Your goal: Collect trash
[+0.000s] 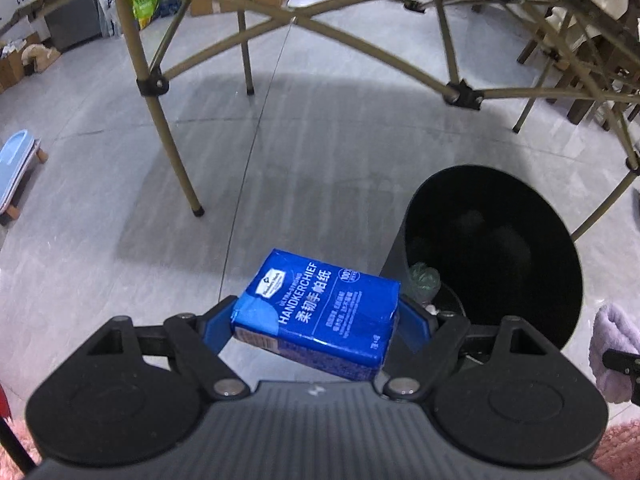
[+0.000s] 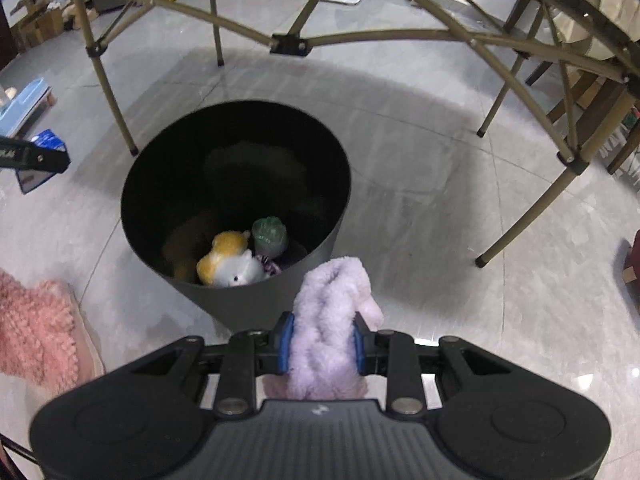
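Grey tiled floor carries a folding frame of tan legs and a black bin. Bin holds a plush toy and a green wad. Left gripper, pitched steeply down, has jaws wide, clamping a blue handkerchief pack, long axis across the jaws, bin at 2 o'clock. Right gripper, likewise pitched, has jaws narrow, pinching a lilac fleece cloth pointing to 12 o'clock, bin rim at 11 o'clock. Pink mat lies at 9 o'clock.
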